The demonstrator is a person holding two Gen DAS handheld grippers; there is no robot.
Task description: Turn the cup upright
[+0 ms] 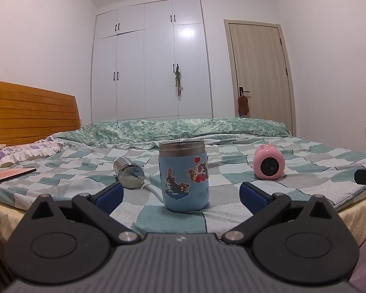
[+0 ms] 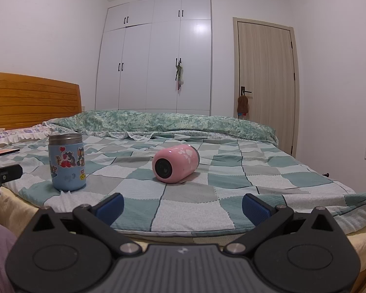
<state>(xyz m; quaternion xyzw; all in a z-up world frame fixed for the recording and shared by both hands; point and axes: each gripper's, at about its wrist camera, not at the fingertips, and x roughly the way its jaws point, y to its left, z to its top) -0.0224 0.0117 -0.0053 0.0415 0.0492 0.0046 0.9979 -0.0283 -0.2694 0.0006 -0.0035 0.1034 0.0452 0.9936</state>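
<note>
Left gripper (image 1: 180,195): level, low at the near edge, jaws spread wide, blue pads (image 1: 109,197) well apart, nothing between them touching. Right gripper (image 2: 182,206): same level pose, jaws wide, blue pads (image 2: 256,208) empty. Each gripper's tip shows at the other's frame edge.

You're in a home bedroom: a bed (image 1: 305,161) with wooden headboard (image 1: 31,114), white built-in wardrobe (image 1: 151,61), closed wooden door (image 1: 261,73).

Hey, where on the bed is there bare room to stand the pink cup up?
Bare checkered blanket lies between the blue cup and the pink cup, and in front of both toward the bed edge. It is more crowded left of the blue cup, by the steel cup and the book.
</note>
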